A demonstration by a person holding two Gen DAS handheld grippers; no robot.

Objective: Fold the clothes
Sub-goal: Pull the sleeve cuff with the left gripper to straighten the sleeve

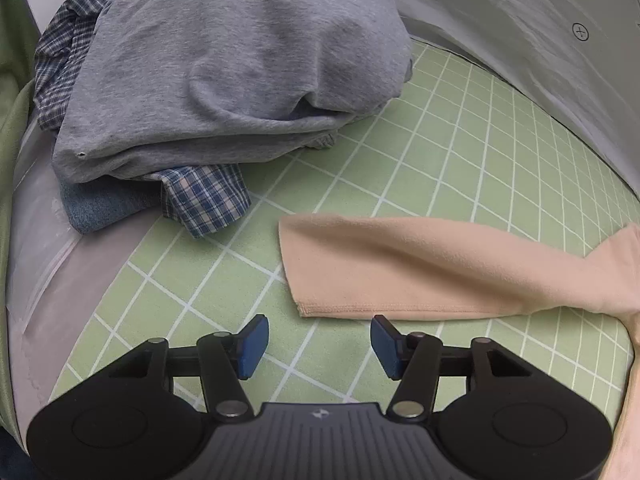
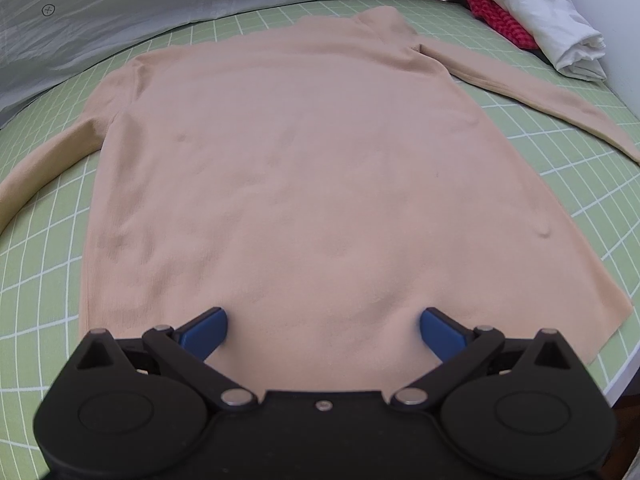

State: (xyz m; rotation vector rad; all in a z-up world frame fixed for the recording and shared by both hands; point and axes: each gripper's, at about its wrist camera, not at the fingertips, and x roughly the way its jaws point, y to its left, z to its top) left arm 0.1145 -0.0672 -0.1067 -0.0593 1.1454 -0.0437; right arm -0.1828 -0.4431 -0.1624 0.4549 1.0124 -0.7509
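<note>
A beige long-sleeved sweater (image 2: 304, 168) lies flat on the green grid mat (image 2: 40, 280), hem towards me, both sleeves spread outwards. My right gripper (image 2: 324, 330) hangs over the middle of the hem with its jaws wide open; the fabric lies flat beneath them, not pinched. In the left wrist view one beige sleeve (image 1: 440, 272) lies across the mat, cuff end pointing left. My left gripper (image 1: 320, 344) stands open just in front of the cuff, with only mat between its blue pads (image 1: 252, 346).
A pile of clothes sits at the mat's far left: a grey garment (image 1: 240, 72) on top, a plaid shirt (image 1: 204, 200) and denim (image 1: 100, 204) under it. Pale bedding (image 1: 540, 40) borders the far edge. A rolled white cloth (image 2: 540, 20) and red fabric (image 2: 500, 20) lie at the far right.
</note>
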